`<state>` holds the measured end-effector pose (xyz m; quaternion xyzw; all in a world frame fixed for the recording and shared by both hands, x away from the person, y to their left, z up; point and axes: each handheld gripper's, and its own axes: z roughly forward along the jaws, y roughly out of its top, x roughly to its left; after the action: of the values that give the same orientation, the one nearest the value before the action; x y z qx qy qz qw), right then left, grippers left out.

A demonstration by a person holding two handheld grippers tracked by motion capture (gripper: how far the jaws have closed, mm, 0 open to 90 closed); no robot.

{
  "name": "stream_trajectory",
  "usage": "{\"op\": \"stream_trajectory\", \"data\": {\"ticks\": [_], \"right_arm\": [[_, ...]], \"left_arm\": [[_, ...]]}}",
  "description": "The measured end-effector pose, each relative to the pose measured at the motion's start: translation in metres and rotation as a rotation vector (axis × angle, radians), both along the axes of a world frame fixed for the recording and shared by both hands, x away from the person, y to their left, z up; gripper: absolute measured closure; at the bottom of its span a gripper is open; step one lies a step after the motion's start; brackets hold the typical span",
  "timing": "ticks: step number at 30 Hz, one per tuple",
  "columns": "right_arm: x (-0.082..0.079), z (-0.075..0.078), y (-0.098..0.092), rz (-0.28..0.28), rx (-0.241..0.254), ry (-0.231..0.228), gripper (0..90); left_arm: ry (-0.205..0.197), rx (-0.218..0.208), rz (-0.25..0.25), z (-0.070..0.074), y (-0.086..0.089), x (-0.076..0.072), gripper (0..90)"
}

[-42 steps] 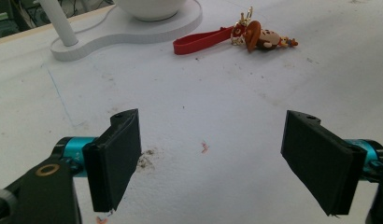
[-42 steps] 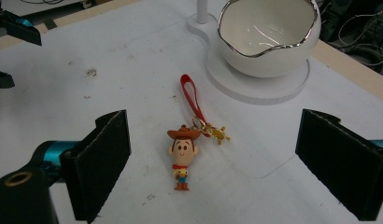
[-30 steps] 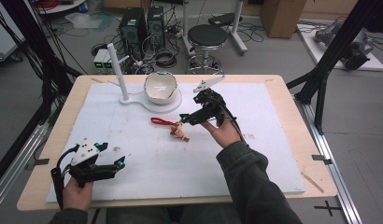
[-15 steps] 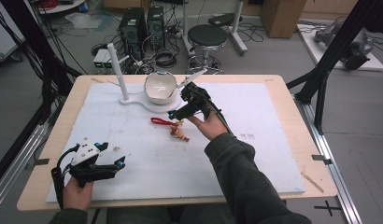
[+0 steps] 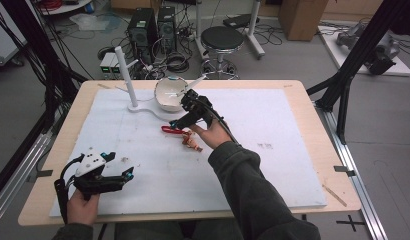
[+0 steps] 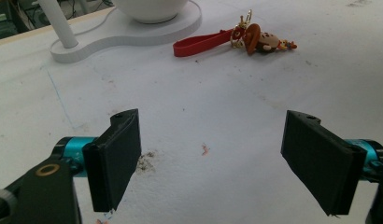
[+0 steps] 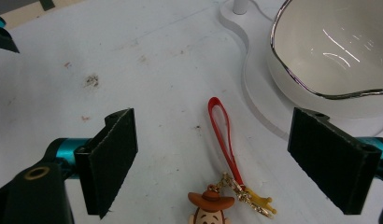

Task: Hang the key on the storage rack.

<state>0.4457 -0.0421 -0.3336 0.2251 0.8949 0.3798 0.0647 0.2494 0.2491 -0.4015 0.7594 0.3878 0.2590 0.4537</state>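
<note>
Right gripper (image 5: 179, 121) now above red-strapped keychain (image 5: 185, 138).

We see even, bright overhead light with soft, faint shadows. Glare streaks the white bowl (image 7: 339, 51). Our high view is slightly soft; the near jaws look a little blurred.

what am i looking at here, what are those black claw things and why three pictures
A person sits at a table holding a two-jaw gripper in each hand. One picture looks down from above; the other two come from cameras riding on each gripper, looking along its black jaws. The left gripper rests near the table's front edge, jaws open and empty. The right gripper hangs over a keychain, a small cowboy-hat figure on a red strap, also open, holding nothing. Beside it a white bowl sits on a white stand with an upright post.
</note>
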Motion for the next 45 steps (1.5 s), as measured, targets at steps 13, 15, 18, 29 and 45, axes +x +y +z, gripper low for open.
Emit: {"op": "stream_trajectory", "data": {"ticks": [13,15,18,29,45], "right_arm": [[0.006,-0.016,0.020,0.022,-0.046,0.008,23.0],[0.008,-0.019,0.022,0.026,-0.061,0.008,26.0],[0.012,-0.024,0.022,0.014,-0.081,0.005,29.3],[0.025,-0.045,0.019,-0.004,-0.129,0.061,39.1],[0.030,-0.063,0.025,-0.008,-0.208,0.093,47.2]], "left_arm": [[-0.004,-0.004,0.005,0.001,0.001,-0.001,20.6],[-0.003,-0.004,0.005,0.001,0.001,-0.001,20.5],[-0.003,-0.004,0.004,0.001,0.001,-0.001,20.5],[-0.006,-0.006,0.004,0.001,0.002,-0.001,20.5],[-0.004,-0.005,0.003,0.001,0.002,0.000,20.5]]}}
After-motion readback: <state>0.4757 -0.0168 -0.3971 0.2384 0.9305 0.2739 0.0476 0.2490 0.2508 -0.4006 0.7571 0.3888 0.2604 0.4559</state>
